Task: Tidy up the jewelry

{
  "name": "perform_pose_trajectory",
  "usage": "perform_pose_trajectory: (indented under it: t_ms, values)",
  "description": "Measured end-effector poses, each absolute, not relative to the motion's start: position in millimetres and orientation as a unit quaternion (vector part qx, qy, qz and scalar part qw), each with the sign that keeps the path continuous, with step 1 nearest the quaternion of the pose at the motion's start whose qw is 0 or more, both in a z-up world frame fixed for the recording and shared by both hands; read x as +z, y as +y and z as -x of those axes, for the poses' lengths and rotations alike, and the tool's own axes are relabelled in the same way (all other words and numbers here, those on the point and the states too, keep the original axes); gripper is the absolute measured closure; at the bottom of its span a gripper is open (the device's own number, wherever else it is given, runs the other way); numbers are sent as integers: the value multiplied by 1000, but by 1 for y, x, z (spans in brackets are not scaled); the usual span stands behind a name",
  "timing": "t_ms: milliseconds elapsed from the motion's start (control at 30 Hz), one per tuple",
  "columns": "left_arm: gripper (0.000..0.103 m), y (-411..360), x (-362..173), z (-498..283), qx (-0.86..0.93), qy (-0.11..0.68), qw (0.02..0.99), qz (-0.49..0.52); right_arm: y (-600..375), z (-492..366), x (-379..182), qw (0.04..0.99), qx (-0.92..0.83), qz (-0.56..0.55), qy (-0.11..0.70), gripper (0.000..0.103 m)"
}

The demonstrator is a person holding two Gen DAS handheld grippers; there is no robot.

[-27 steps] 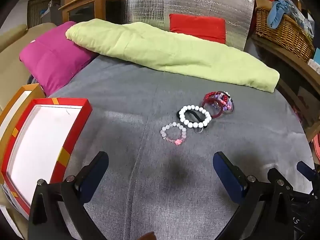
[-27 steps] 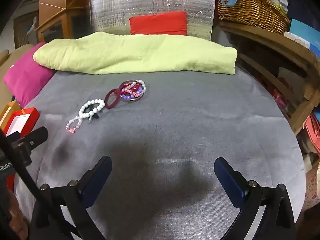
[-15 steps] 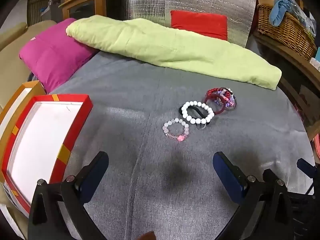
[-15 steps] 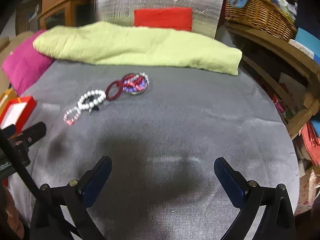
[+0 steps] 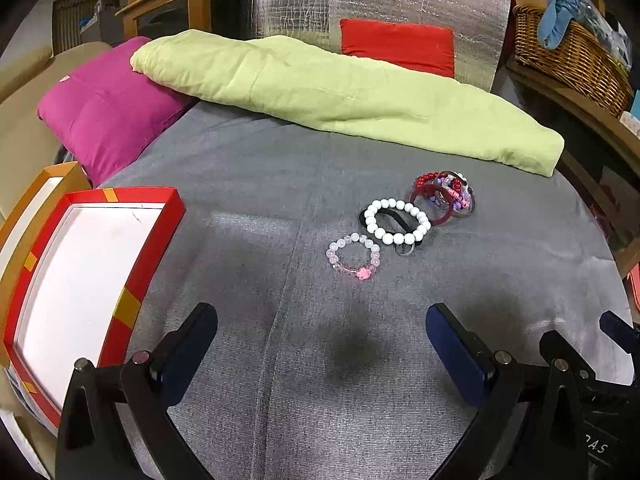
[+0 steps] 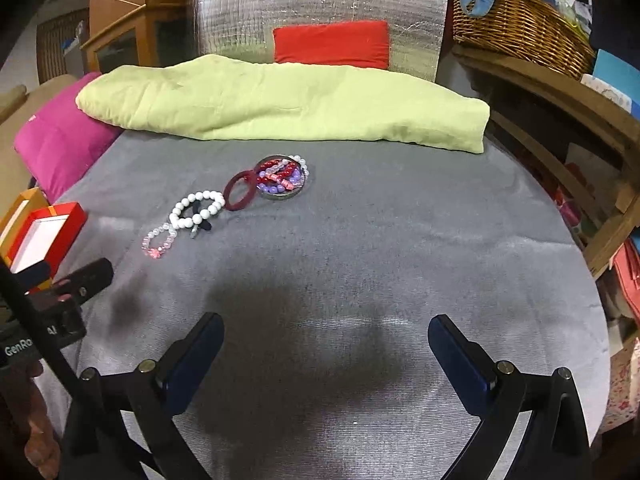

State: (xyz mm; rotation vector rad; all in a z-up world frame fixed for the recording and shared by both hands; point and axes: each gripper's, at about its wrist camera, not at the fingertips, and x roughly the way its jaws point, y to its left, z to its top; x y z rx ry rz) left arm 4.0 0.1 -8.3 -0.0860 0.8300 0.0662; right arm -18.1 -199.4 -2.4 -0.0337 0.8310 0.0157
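Observation:
On the grey cloth lie a pink bead bracelet (image 5: 354, 258) (image 6: 159, 242), a white bead bracelet (image 5: 396, 221) (image 6: 197, 210) over a black hair tie (image 5: 390, 216), a dark red bangle (image 5: 433, 204) (image 6: 240, 191), and a round metal dish (image 6: 282, 179) (image 5: 456, 196) heaped with red and purple beads. A red-rimmed box with a white inside (image 5: 76, 280) (image 6: 42, 238) sits at the left. My left gripper (image 5: 320, 344) is open, short of the pink bracelet. My right gripper (image 6: 325, 346) is open over bare cloth, well short of the jewelry.
A lime green quilt (image 5: 340, 96) and a magenta pillow (image 5: 108, 116) lie along the far side, with a red cushion (image 5: 396, 46) against a silver panel. A wicker basket (image 6: 520, 16) sits on a wooden shelf at the right. The cloth's edge drops off at the right.
Both grippers tilted or shifted slightly, so the jewelry sits a little lower in each view. Both sets of jaws stayed wide and nothing was touched.

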Motion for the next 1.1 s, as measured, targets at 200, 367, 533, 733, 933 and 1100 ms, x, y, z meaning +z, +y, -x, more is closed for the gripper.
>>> perform_pose_trajectory:
  t_ms: [200,367,533,733,933,1100]
  values:
    - [0,0,-8,-5,30,403,914,42,-202,19,-2,917,6,10,399,0]
    - [0,-1,-9,-4,30,402,914,41,-207,20,0,919,7,-9,394,0]
    - [0,-1,-10,-4,30,402,914,40,-213,20,1,920,6,-33,390,0]
    - [0,-2,-11,-4,30,402,914,39,-215,21,4,922,2,-37,384,0]
    - [0,-1,-11,-3,30,402,914,39,-212,22,6,925,0,-29,379,0]
    - [0,-1,-12,-3,29,403,914,38,-204,27,11,933,2,-1,360,0]
